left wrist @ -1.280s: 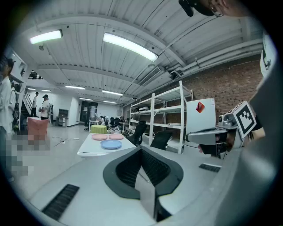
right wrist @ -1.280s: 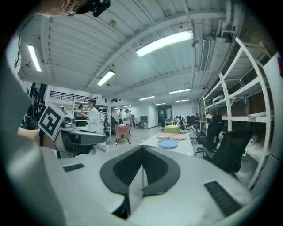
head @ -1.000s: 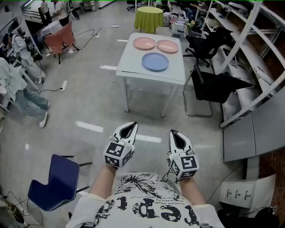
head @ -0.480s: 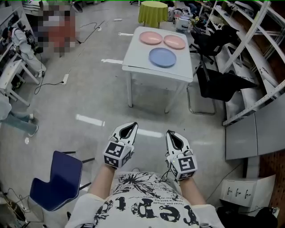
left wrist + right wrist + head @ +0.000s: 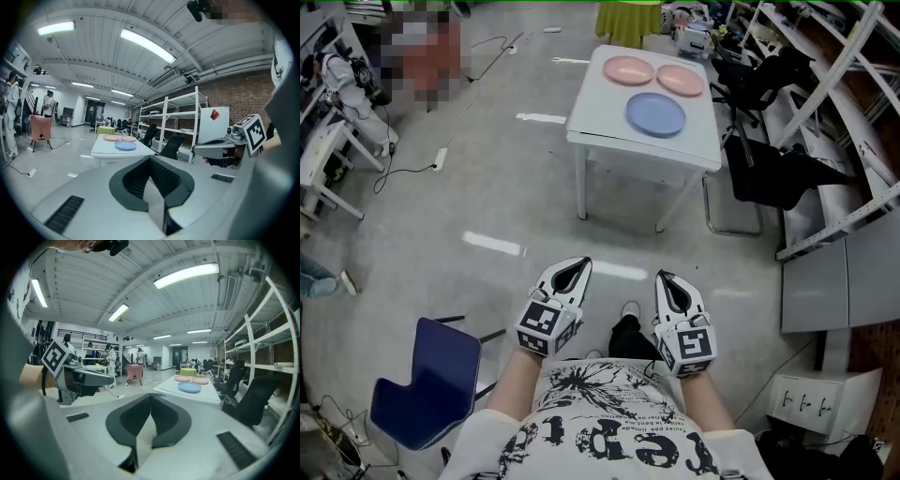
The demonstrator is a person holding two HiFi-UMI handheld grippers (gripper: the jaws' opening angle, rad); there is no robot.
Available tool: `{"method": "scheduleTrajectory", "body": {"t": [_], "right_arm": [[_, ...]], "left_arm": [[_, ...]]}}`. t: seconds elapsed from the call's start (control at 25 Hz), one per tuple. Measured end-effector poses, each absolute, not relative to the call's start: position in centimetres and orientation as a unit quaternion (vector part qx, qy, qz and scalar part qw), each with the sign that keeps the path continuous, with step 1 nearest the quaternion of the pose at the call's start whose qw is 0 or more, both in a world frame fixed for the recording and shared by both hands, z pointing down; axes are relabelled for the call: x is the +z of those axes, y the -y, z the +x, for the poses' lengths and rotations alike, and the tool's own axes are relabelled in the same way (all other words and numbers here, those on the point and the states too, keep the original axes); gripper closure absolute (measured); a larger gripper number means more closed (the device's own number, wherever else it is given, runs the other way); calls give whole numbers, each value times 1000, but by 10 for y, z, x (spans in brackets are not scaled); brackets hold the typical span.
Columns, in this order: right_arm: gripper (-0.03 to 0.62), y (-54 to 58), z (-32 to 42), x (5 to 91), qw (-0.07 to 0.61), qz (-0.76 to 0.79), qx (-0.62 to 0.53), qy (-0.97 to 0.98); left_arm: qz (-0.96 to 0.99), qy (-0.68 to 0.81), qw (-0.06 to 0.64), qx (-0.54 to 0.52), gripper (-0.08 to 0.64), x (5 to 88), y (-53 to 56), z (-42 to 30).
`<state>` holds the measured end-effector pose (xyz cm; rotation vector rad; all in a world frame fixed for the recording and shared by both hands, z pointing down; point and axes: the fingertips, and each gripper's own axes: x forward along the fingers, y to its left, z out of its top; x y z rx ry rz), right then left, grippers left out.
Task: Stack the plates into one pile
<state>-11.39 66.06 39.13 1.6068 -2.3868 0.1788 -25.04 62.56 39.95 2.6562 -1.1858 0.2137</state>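
Three plates lie apart on a white table (image 5: pixel 600 117) ahead of me: a pink plate (image 5: pixel 628 69) at the far left, a second pink plate (image 5: pixel 681 80) at the far right, and a blue plate (image 5: pixel 655 113) nearer. The left gripper view also shows the blue plate (image 5: pixel 125 146), as does the right gripper view (image 5: pixel 189 387). My left gripper (image 5: pixel 574 267) and right gripper (image 5: pixel 667 279) are held close to my body, well short of the table. Both are shut with nothing between their jaws.
A blue chair (image 5: pixel 427 384) stands at my lower left. Black office chairs (image 5: pixel 773 178) crowd the table's right side, next to white shelving (image 5: pixel 853 112). A green-clothed round table (image 5: pixel 628 17) stands beyond. Cables cross the floor at the left.
The table with its plates has drawn nearer in the head view. Both grippers keep their place in front of my body and stay shut.
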Motion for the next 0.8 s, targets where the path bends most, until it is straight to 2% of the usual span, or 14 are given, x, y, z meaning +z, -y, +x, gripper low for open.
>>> {"method": "scheduleTrajectory", "body": {"t": [0.48,0.8], "right_arm": [[586,-517,-74,411,129,518,79,842],[586,-370,9,392,114,517,81,844]], "left_arm": [[897,420,111,84,546,412,-496,-208],[892,432,113,72,546,388,-349,-134]]}}
